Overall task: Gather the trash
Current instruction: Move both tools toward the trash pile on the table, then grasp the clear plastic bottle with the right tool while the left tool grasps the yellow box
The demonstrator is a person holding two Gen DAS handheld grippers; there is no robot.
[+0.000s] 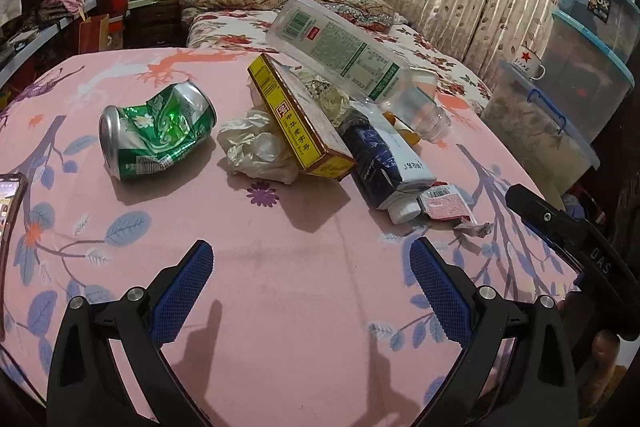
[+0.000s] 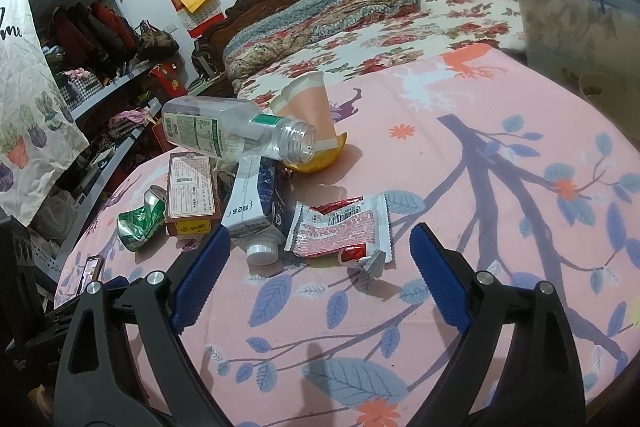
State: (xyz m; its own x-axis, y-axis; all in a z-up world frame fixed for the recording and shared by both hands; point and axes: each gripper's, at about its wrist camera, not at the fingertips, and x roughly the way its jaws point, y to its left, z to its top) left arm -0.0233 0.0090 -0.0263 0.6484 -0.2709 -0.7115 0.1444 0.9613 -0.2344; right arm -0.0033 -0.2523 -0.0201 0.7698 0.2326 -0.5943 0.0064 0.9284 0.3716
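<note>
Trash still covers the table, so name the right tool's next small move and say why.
Probably ease the right tool forward and close on the red-and-white wrapper. Its jaws stand open with nothing between them, and the wrapper lies flat just ahead, apart from the leaning pile.

Mid-frame, a crushed green can (image 1: 157, 131), yellow box (image 1: 301, 118), tilted clear bottle (image 1: 344, 51) and red wrapper (image 2: 340, 227) are being seen heaped.

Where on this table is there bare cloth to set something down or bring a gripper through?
Bare cloth lies between the left gripper and the crushed can, and right of the red wrapper. The bottle, yellow box and carton crowd the middle.
</note>
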